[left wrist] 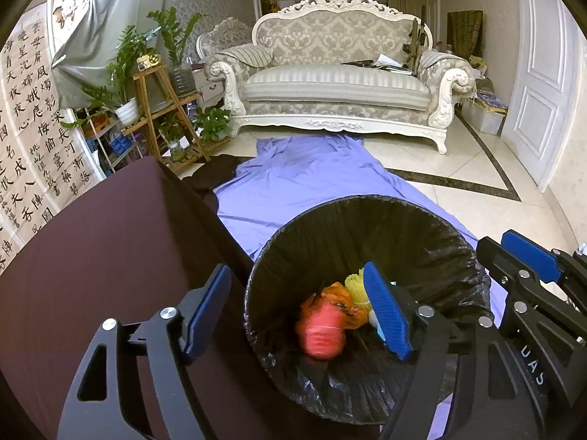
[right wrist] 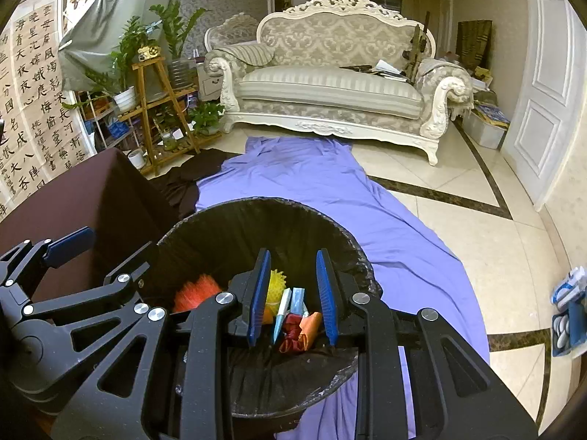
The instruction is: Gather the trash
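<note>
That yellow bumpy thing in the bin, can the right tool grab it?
Probably yes. The right tool hangs over the open bin, with the yellow bumpy thing just below, uncovered. It might need to open wider first.

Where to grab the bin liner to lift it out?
Grip the liner's folded-over rim, where the bag gathers over the bin's edge. Come from above, one finger inside and one outside; that bunched fold is likely the only graspable slack.

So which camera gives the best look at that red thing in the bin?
The left wrist view: the red thing, though blurred, shows whole in the bin. The right wrist view shows only an orange-red sliver behind the left tongs.
</note>
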Action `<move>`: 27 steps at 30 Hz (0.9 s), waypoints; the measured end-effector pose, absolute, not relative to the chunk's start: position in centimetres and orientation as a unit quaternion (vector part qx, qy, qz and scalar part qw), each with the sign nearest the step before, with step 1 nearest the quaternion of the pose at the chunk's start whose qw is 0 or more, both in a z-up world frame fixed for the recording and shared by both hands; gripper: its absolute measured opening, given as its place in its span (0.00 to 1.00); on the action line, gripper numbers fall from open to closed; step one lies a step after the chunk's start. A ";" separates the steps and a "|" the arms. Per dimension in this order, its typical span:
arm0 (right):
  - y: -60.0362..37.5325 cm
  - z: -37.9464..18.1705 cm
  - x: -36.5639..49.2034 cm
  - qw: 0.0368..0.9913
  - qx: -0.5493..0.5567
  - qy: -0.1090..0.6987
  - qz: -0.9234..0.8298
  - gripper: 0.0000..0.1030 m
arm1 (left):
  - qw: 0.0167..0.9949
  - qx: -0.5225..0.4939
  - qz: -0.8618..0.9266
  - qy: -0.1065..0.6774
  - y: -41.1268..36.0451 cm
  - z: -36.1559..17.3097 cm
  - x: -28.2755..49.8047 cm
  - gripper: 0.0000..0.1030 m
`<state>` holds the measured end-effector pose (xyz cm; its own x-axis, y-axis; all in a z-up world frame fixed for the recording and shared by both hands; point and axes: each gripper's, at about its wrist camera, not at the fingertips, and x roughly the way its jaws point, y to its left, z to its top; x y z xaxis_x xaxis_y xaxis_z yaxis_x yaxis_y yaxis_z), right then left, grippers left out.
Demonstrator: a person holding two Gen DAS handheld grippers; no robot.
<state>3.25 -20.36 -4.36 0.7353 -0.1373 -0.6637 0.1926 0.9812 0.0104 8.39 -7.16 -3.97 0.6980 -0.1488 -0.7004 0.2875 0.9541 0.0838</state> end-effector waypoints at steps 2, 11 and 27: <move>-20.4 -4.4 3.3 0.930 0.040 0.353 -0.090 0.25 | 0.916 0.093 -0.119 0.372 -7.1 -3.9 8.5 0.73; -21.0 -4.4 3.0 0.931 0.043 0.351 -0.096 0.35 | 0.920 0.081 -0.119 0.365 -6.3 -3.2 8.6 0.75; -20.8 -3.7 2.1 0.936 0.034 0.334 -0.106 0.66 | 0.934 0.072 -0.082 0.340 -3.9 -1.5 6.5 0.80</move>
